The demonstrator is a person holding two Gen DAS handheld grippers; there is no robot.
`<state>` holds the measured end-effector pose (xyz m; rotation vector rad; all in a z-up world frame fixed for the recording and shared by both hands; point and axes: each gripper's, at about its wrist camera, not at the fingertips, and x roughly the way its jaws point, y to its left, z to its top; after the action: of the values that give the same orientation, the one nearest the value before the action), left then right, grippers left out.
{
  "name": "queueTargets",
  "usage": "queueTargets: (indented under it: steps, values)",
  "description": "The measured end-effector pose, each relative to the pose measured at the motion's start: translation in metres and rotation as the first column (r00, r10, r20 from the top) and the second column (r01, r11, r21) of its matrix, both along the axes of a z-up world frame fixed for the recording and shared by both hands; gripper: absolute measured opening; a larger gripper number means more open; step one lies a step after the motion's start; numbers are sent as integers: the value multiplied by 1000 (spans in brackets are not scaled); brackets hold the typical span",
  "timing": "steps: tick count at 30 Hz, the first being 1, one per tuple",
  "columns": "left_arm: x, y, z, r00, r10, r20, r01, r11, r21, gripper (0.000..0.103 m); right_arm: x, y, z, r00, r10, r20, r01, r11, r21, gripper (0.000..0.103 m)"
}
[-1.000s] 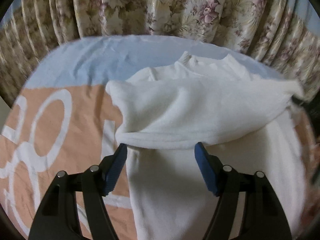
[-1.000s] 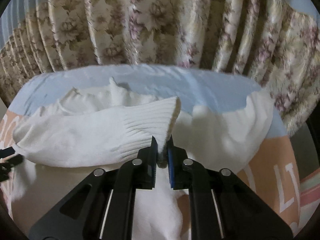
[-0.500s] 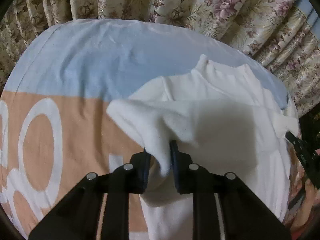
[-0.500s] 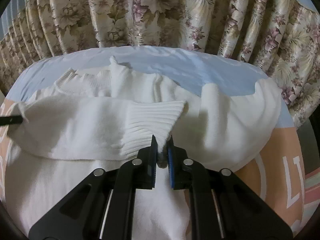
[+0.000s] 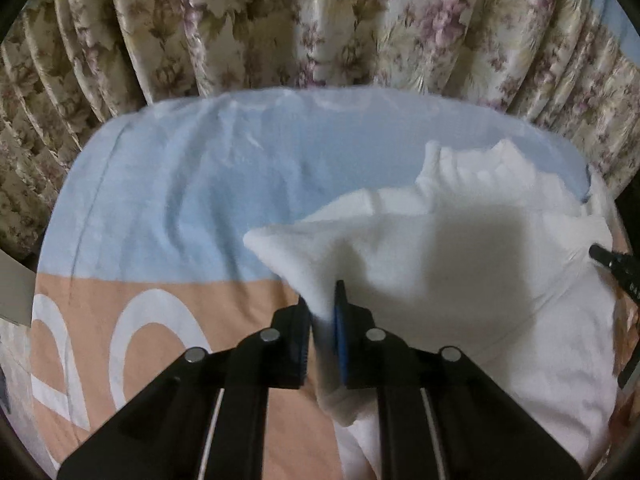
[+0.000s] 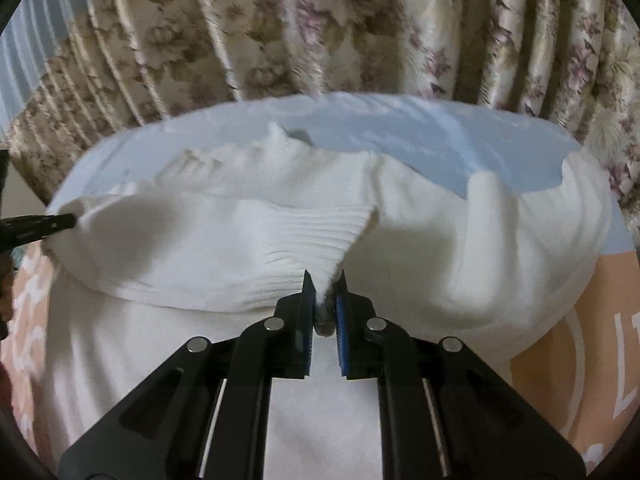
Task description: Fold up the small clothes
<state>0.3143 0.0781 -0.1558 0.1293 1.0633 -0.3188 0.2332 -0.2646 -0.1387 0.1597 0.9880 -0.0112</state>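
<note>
A white knit sweater (image 5: 480,280) lies on a bed sheet, collar toward the curtain. One sleeve is folded across its body. My left gripper (image 5: 322,312) is shut on the folded edge of that sleeve near the shoulder. My right gripper (image 6: 324,300) is shut on the ribbed cuff (image 6: 320,240) of the same sleeve, over the sweater's body (image 6: 320,420). The left gripper's tip (image 6: 44,224) shows at the left edge of the right wrist view. The right gripper's tip (image 5: 612,260) shows at the right edge of the left wrist view. The other sleeve (image 6: 540,248) lies bunched to the right.
The sheet is light blue (image 5: 200,200) at the far side and peach with white letters (image 5: 140,340) nearer me. A floral curtain (image 5: 320,20) hangs right behind the bed. A pale object (image 5: 14,292) sits at the left edge.
My left gripper went from open in front of the folded sleeve to shut on its fold, and has lifted it slightly. My right gripper stayed shut on the cuff.
</note>
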Motion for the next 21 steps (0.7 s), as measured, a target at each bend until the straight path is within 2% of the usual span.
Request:
queueTargets:
  steps: [3, 6, 8, 9, 12, 13, 16, 18, 21]
  values:
    - [-14, -12, -1, 1000, -13, 20, 13, 999, 30, 12, 3, -17, -8, 1000, -30, -6, 30, 1000, 7, 10]
    - [-24, -16, 1, 999, -12, 41, 10, 999, 50, 20, 11, -28, -15, 999, -36, -32, 38, 998, 40, 11]
    - [-25, -18, 4, 999, 14, 52, -18, 996, 82, 33, 12, -31, -16, 999, -31, -42, 33, 999, 43, 22]
    - [-28, -18, 7, 997, 27, 67, -34, 995, 99, 36, 12, -33, -13, 999, -25, -43, 27, 999, 46, 27]
    - [-48, -20, 31, 991, 36, 126, -49, 994, 101, 47, -1, -42, 7, 999, -35, 14, 34, 999, 42, 33]
    - [-53, -22, 37, 989, 35, 144, -50, 994, 97, 55, -6, -45, 12, 999, -43, 29, 41, 998, 42, 36]
    - [-63, -42, 50, 985, -16, 173, 5, 998, 65, 66, -9, -42, 20, 997, -8, 71, 2, 997, 81, 36]
    - [-59, -64, 43, 984, -44, 174, 30, 996, 81, 68, -3, -26, 17, 996, 43, 73, -47, 998, 50, 36]
    - [-45, -87, 19, 988, -40, 152, 23, 994, 108, 68, 8, -8, 4, 995, 88, 53, -89, 996, 13, 34]
